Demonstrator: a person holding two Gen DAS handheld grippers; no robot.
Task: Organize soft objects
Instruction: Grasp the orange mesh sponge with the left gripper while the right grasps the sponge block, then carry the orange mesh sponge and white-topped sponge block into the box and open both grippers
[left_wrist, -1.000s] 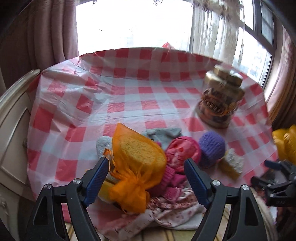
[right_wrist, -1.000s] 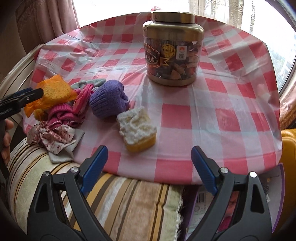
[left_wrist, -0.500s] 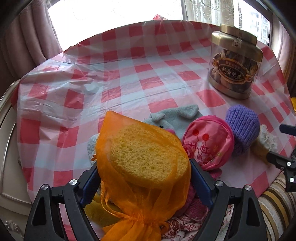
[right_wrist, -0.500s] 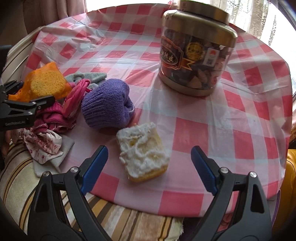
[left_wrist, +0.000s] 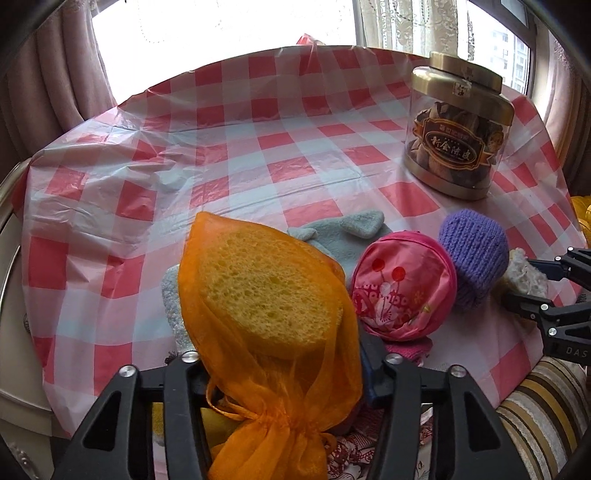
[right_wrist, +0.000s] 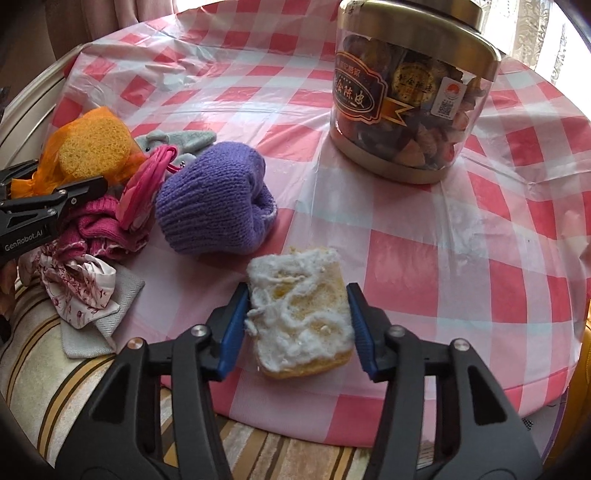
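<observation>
My left gripper is shut on a yellow sponge in an orange mesh bag, which hides its fingertips. Behind it lie a grey plush, a pink pouch and a purple knit ball. My right gripper is closed around a white-and-yellow sponge near the table's front edge, its blue pads touching both sides. In the right wrist view the orange bag, the pink pouch, the purple knit ball and floral cloth sit at the left.
A gold-lidded jar stands at the back right, also in the left wrist view. A red-checked plastic cloth covers the round table. A striped cushion lies below the front edge. Curtains and a window are behind.
Both grippers moved forward and closed: the left onto the orange mesh bag with the sponge, the right onto the white-and-yellow sponge.
</observation>
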